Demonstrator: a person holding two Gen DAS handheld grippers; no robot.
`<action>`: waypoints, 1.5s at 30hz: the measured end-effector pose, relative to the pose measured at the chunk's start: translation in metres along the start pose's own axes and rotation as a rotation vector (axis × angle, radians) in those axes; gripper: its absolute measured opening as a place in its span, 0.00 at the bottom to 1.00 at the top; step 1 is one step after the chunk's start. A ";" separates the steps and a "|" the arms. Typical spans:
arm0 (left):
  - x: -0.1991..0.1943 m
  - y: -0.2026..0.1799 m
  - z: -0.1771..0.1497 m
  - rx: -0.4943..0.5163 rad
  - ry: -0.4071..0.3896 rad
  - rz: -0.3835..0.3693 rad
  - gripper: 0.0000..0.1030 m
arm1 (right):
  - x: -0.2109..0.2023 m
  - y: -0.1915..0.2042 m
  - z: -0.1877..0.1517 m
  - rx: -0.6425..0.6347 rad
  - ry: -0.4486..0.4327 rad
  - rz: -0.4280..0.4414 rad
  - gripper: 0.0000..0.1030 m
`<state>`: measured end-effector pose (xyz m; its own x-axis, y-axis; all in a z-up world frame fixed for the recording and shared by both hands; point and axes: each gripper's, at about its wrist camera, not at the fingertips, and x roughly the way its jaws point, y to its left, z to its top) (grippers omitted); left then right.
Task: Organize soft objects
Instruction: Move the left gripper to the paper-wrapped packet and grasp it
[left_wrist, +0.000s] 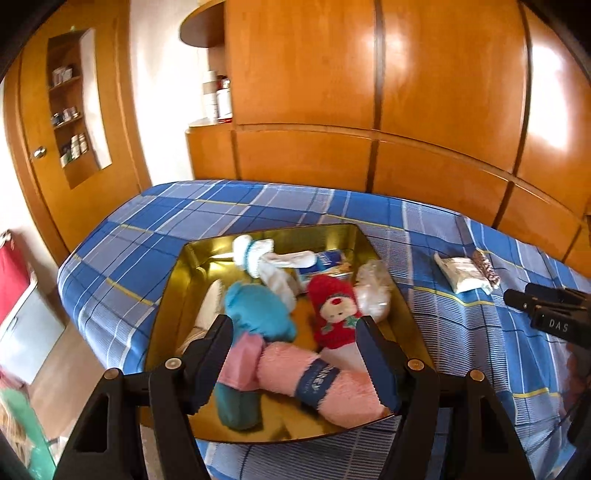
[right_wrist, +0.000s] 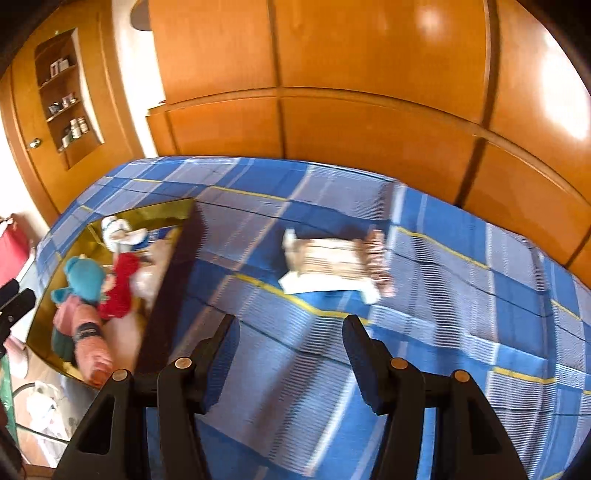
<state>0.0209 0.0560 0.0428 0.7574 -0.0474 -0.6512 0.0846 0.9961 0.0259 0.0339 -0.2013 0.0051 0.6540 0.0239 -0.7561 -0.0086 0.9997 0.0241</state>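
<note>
While the left gripper (left_wrist: 295, 332) hangs wide open and empty over the gold tin (left_wrist: 173, 280) of soft toys, the right gripper (right_wrist: 291, 332), likewise spread and empty, faces a white packet (right_wrist: 328, 266) on the far plaid bedspread (right_wrist: 461, 295).

Gold tin (left_wrist: 369, 240) on bed holds pink towel roll (left_wrist: 325, 384), teal sock (left_wrist: 255, 314), red sock (left_wrist: 334, 314); white packet (right_wrist: 328, 266) lies at 3 o'clock.

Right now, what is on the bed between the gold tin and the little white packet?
Nothing but bare checked bedspread lies between the tin and the packet. The right wrist view shows it best.
</note>
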 end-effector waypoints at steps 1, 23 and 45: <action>0.001 -0.004 0.001 0.010 0.001 -0.007 0.68 | 0.000 -0.008 -0.001 0.004 -0.001 -0.015 0.57; 0.063 -0.161 0.028 0.329 0.108 -0.181 0.68 | 0.007 -0.147 -0.029 0.357 -0.001 -0.118 0.57; 0.188 -0.278 0.054 0.831 0.268 -0.376 0.82 | 0.008 -0.158 -0.029 0.422 0.029 -0.071 0.57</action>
<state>0.1749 -0.2341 -0.0454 0.4218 -0.2329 -0.8763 0.8043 0.5423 0.2430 0.0184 -0.3587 -0.0235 0.6204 -0.0381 -0.7834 0.3494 0.9076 0.2325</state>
